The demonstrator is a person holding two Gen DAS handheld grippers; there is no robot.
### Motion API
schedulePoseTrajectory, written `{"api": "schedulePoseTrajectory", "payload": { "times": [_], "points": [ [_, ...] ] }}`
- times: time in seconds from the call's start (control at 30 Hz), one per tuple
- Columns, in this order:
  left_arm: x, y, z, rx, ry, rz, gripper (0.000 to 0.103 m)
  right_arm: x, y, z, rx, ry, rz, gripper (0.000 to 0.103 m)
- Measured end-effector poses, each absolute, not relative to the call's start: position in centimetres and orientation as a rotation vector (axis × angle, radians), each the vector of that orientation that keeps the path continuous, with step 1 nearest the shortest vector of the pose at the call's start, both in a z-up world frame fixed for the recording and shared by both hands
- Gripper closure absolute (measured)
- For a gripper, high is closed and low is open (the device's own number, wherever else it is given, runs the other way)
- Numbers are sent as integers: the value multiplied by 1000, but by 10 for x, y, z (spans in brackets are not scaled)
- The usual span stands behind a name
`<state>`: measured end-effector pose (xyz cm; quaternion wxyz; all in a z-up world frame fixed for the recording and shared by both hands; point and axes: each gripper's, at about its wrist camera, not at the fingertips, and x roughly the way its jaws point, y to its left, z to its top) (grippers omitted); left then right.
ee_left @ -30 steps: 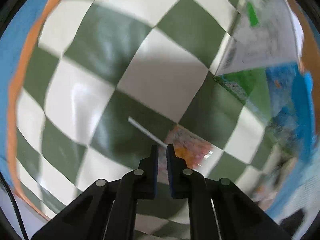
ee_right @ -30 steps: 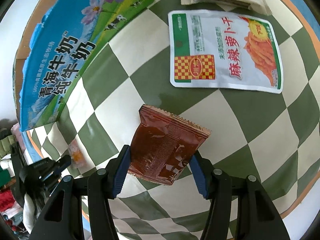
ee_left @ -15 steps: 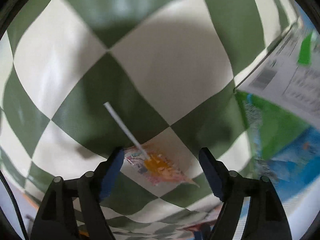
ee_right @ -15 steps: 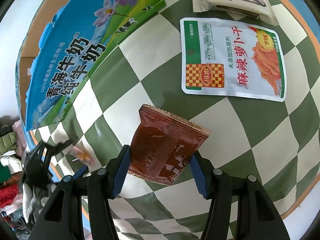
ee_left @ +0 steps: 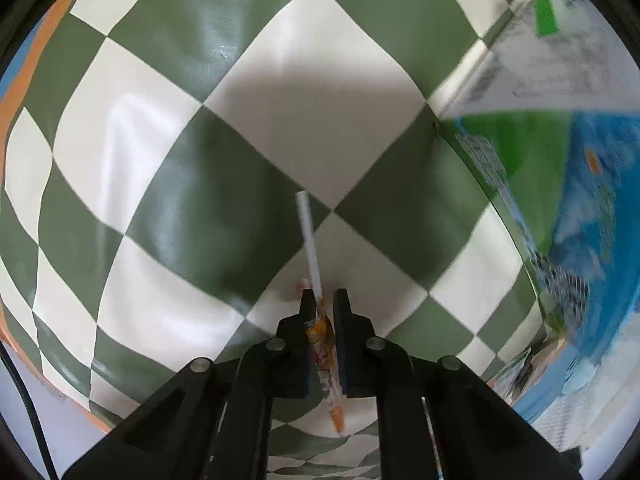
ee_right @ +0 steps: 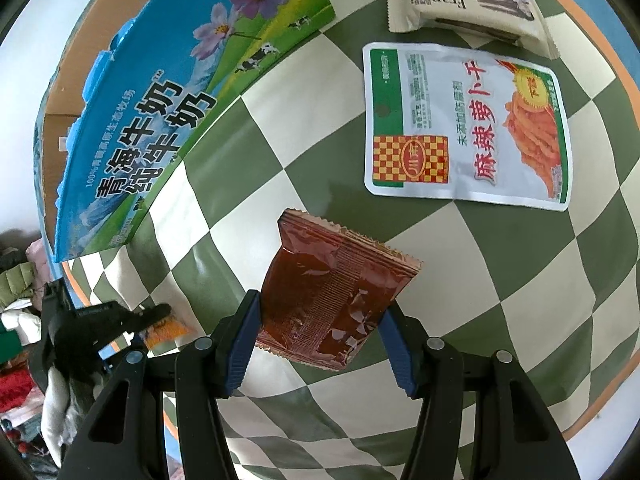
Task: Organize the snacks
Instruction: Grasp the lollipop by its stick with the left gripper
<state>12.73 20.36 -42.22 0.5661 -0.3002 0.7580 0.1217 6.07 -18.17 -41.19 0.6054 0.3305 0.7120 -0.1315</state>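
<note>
My left gripper (ee_left: 324,300) is shut on a lollipop (ee_left: 322,344) in an orange wrapper; its white stick (ee_left: 308,240) points forward over the checkered cloth. In the right wrist view the left gripper (ee_right: 160,314) shows at the lower left with the orange wrapper (ee_right: 170,330) in it. My right gripper (ee_right: 320,320) is shut on a dark red snack packet (ee_right: 336,292), held above the cloth. A white and green snack pouch (ee_right: 464,124) and a cream wafer pack (ee_right: 468,8) lie flat at the far right.
A blue and green milk carton box (ee_right: 168,104) with open cardboard flaps stands at the left of the right wrist view; it also fills the right side of the left wrist view (ee_left: 560,200). The cloth's orange edge (ee_right: 612,372) runs at the right.
My left gripper opened over the lollipop lying on the cloth, then shut on its wrapper. The right gripper kept hold of the red packet and barely moved.
</note>
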Motion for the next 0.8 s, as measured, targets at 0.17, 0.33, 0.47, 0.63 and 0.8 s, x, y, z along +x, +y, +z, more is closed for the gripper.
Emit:
{"api": "schedulePoseTrajectory", "payload": {
  "times": [0.17, 0.33, 0.47, 0.63, 0.8],
  "points": [
    [127, 186, -405, -664, 1759, 231, 96, 65, -184, -400, 728, 1630, -277, 43],
    [129, 153, -372, -641, 1728, 173, 96, 74, -185, -382, 701, 1604, -241, 43],
    [140, 110, -375, -594, 1722, 151, 96, 81, -185, -371, 686, 1586, -219, 43],
    [147, 87, -411, -615, 1820, 105, 76, 84, -186, -372, 689, 1586, -217, 43],
    [145, 99, -419, -682, 1812, 144, 55, 80, -184, -374, 697, 1589, -219, 43]
  ]
}}
